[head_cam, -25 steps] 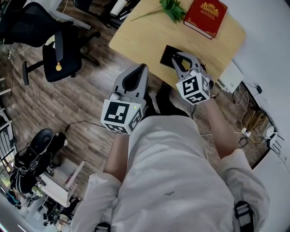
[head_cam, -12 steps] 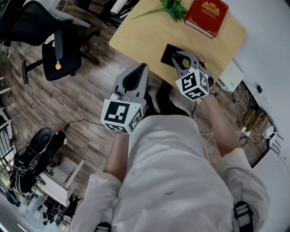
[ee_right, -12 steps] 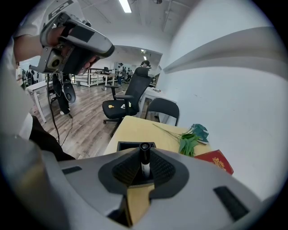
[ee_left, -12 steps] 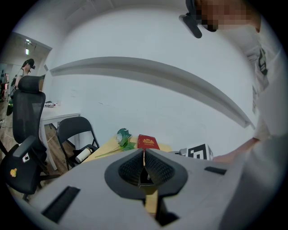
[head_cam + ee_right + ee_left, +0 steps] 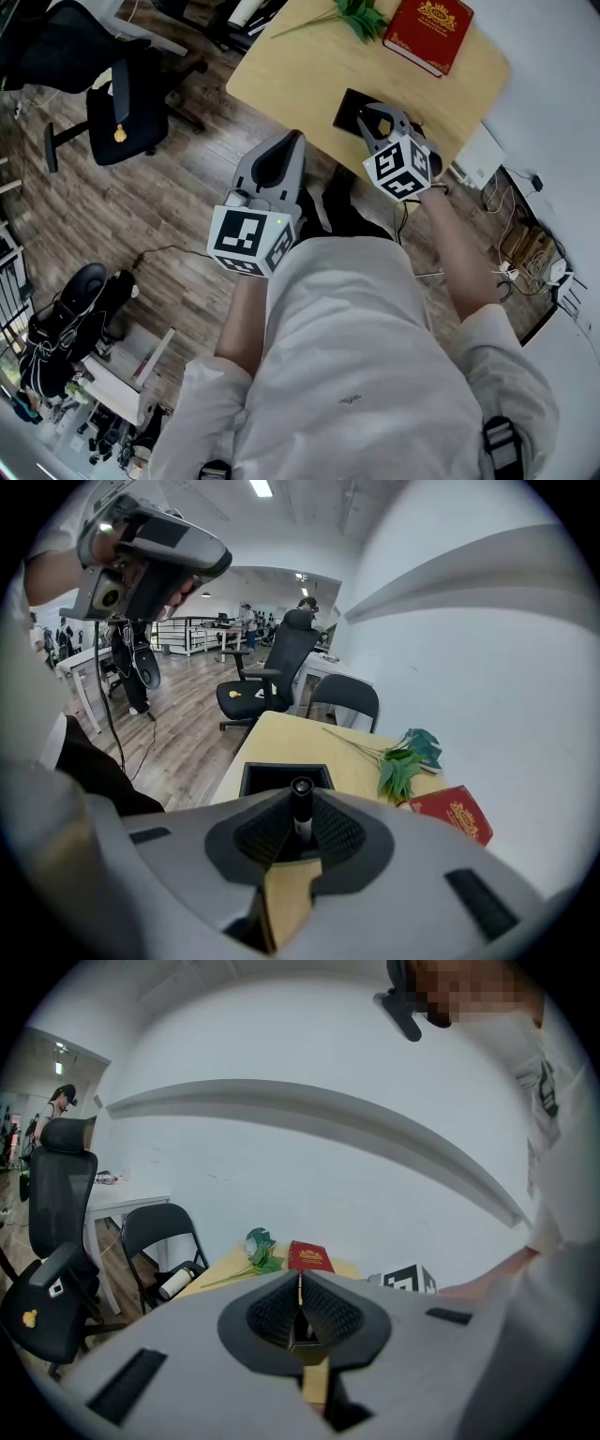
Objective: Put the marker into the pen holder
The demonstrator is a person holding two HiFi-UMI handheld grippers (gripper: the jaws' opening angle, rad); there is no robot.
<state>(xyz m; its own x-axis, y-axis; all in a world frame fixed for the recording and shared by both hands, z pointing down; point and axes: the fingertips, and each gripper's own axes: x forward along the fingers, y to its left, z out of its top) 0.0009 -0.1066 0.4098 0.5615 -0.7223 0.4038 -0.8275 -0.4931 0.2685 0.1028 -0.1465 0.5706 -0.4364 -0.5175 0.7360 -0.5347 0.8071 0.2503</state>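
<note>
A black-capped marker (image 5: 301,808) stands between the pads of my right gripper (image 5: 300,819), which is shut on it. Just beyond the marker's tip sits the black square pen holder (image 5: 284,777) on the wooden table (image 5: 281,742). From the head view the right gripper (image 5: 380,127) hangs over the table's near edge beside the pen holder (image 5: 349,109). My left gripper (image 5: 277,164) is held over the floor, left of the table, its jaws shut with nothing between them (image 5: 300,1302).
A red book (image 5: 427,33) and a green plant sprig (image 5: 354,14) lie at the table's far end. Black office chairs (image 5: 122,103) stand on the wood floor to the left. Cables (image 5: 511,253) trail along the wall at right.
The right gripper with the marker has edged slightly farther over the table toward the pen holder. The left gripper has stayed put.
</note>
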